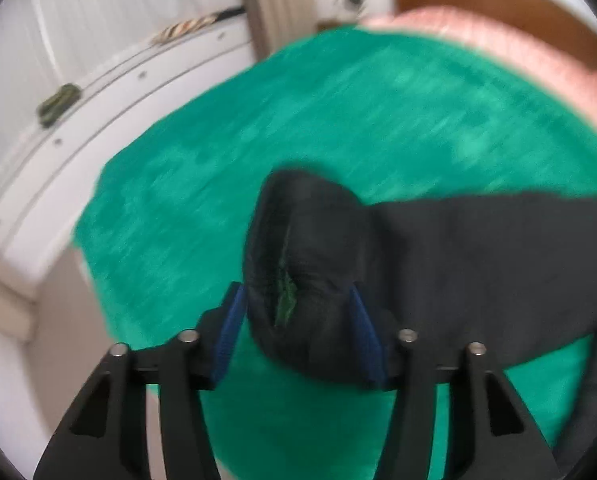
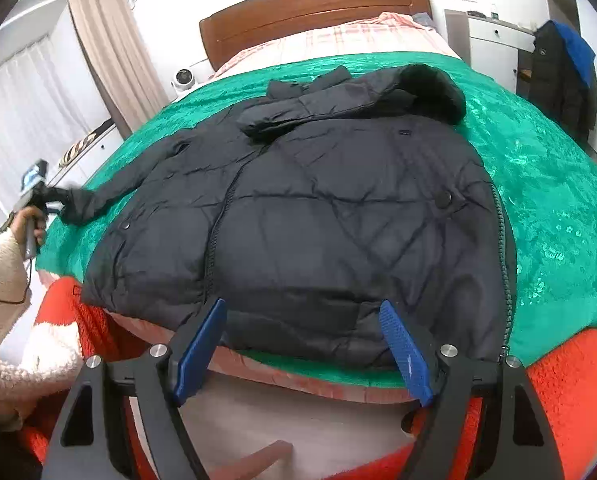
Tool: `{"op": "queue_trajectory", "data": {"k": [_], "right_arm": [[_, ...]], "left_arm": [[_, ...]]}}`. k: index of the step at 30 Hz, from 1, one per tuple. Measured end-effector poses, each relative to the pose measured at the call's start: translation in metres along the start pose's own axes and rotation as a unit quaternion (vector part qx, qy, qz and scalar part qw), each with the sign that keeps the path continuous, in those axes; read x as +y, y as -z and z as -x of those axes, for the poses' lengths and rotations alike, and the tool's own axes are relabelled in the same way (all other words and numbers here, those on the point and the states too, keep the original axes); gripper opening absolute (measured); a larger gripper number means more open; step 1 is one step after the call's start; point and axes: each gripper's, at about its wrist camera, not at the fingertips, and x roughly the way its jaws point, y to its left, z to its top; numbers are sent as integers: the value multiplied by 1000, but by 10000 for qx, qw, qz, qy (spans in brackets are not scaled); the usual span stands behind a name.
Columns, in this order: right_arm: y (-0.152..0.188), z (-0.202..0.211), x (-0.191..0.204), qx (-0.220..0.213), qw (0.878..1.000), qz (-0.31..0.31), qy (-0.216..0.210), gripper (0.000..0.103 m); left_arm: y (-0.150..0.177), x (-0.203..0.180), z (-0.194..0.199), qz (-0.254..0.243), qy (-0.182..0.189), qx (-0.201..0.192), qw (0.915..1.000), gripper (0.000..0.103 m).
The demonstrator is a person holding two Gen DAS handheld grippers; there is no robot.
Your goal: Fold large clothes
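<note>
A large black quilted jacket (image 2: 318, 208) with a fur-trimmed hood lies spread on a green bedspread (image 2: 546, 208). Its left sleeve stretches out to the left. My left gripper (image 1: 298, 304) is shut on the sleeve cuff (image 1: 298, 240); the sleeve runs off to the right in the left wrist view. The left gripper also shows in the right wrist view (image 2: 56, 204), at the bed's left edge, holding the cuff. My right gripper (image 2: 302, 316) is open and empty, just above the jacket's bottom hem at the near edge of the bed.
A wooden headboard (image 2: 314, 4) and pink plaid bedding (image 2: 338, 36) lie at the far end. An orange-red fluffy blanket (image 2: 558, 392) hangs at the near edge. White cabinets, curtains (image 2: 110, 48) and a small camera (image 2: 184, 78) stand at the left. Dark coats (image 2: 558, 76) hang at the right.
</note>
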Motion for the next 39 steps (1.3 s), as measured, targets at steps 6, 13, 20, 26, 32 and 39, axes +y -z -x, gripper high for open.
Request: {"op": "queue_trajectory", "data": {"k": [6, 13, 20, 26, 32, 39], "right_arm": [[7, 2, 1, 19, 10000, 24, 28, 79], [6, -7, 5, 106, 9998, 119, -96, 79], [8, -8, 2, 123, 9998, 60, -119, 79], [8, -6, 5, 101, 9998, 95, -127, 79], [9, -8, 5, 147, 9998, 97, -122, 79], [9, -12, 11, 245, 9993, 238, -120, 79]], "left_arm": [[23, -2, 19, 225, 240, -311, 9990, 86], [40, -50, 87, -87, 988, -986, 9902, 95], [63, -121, 143, -737, 1811, -1194, 9734, 98], [86, -170, 150, -1210, 2110, -1036, 9644, 98], [101, -186, 132, -1293, 2060, -772, 9669, 98], [119, -175, 102, -1001, 1995, -458, 9737, 98]]}}
